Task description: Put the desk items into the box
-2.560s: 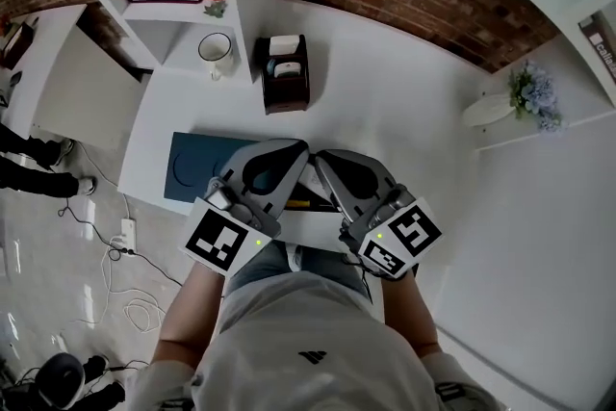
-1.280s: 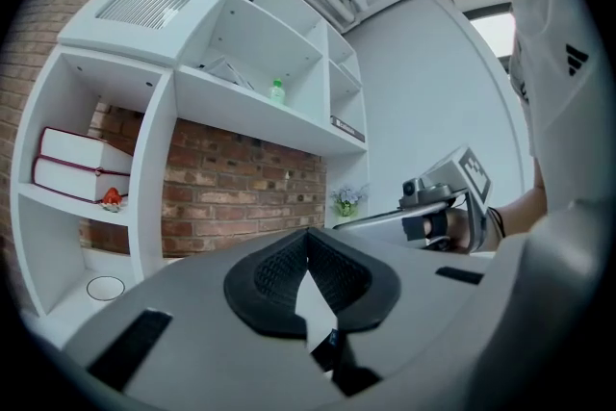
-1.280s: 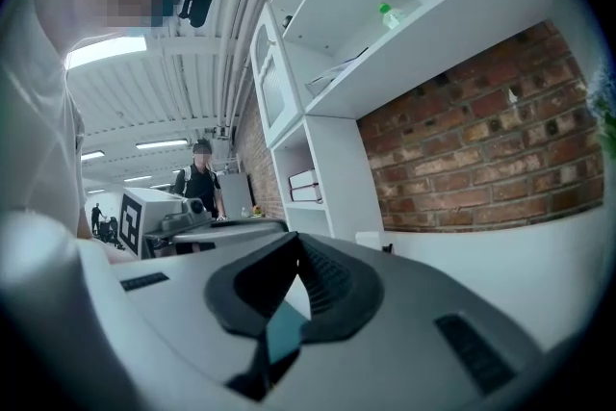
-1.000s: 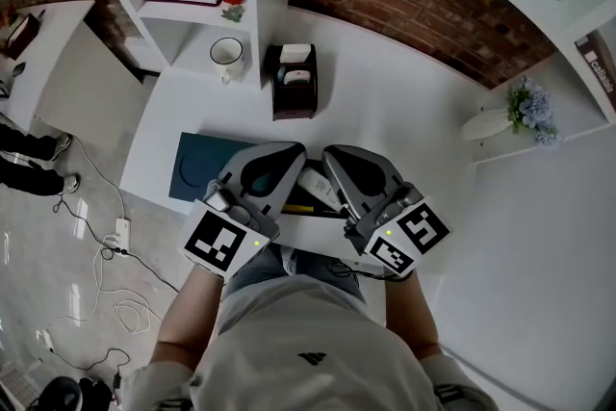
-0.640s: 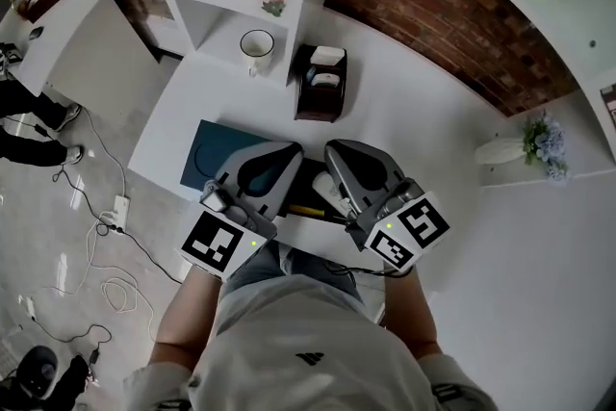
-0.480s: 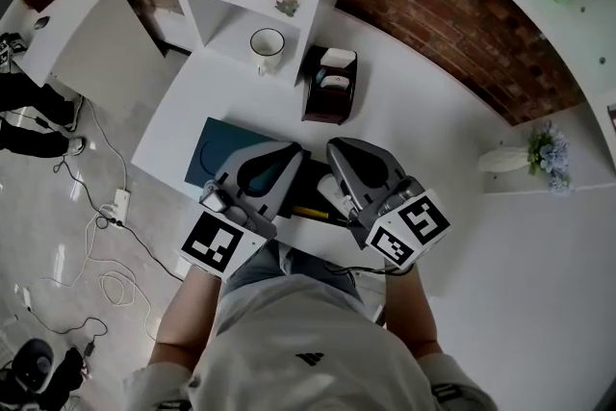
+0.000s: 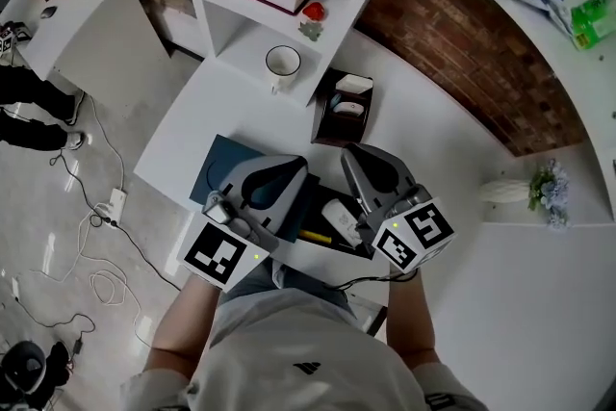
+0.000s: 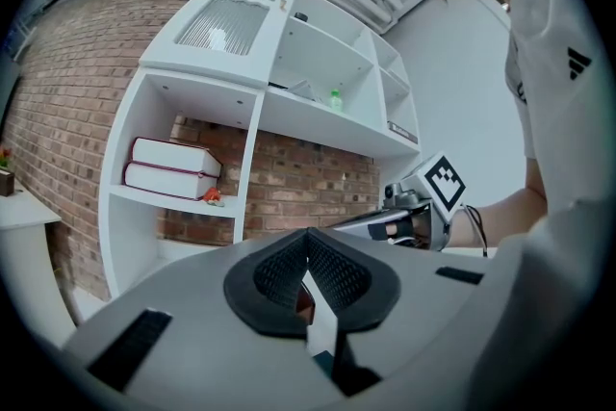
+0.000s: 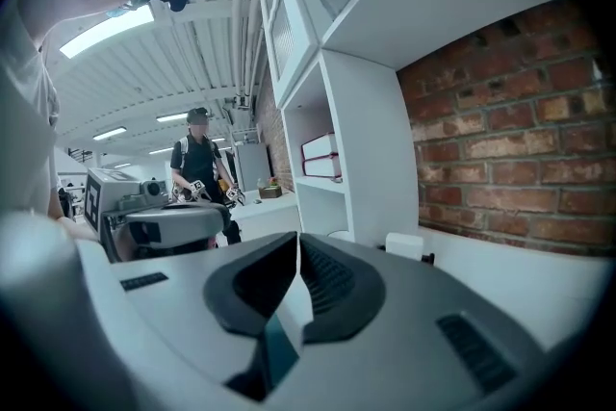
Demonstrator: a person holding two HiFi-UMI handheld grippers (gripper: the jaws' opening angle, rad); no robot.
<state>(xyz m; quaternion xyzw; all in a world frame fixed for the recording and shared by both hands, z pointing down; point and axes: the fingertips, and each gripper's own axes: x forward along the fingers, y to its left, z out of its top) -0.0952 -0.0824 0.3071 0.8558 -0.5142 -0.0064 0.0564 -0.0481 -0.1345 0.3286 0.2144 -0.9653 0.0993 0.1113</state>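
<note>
My left gripper (image 8: 308,250) is closed, pads meeting at the tips with nothing between them. My right gripper (image 9: 297,250) is closed and empty too. Both hang side by side over the near edge of the white desk (image 7: 423,140). Between them lie a white object (image 7: 337,218) and a yellow pen (image 7: 310,234). The brown box (image 7: 324,118) stands farther back, near the mug (image 7: 282,63).

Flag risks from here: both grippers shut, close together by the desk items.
The left gripper and right gripper sit shut and close together by the white item and yellow pen; opening either could knock the other. Those items lie near the desk's front edge, so a nudge might push them off.
</note>
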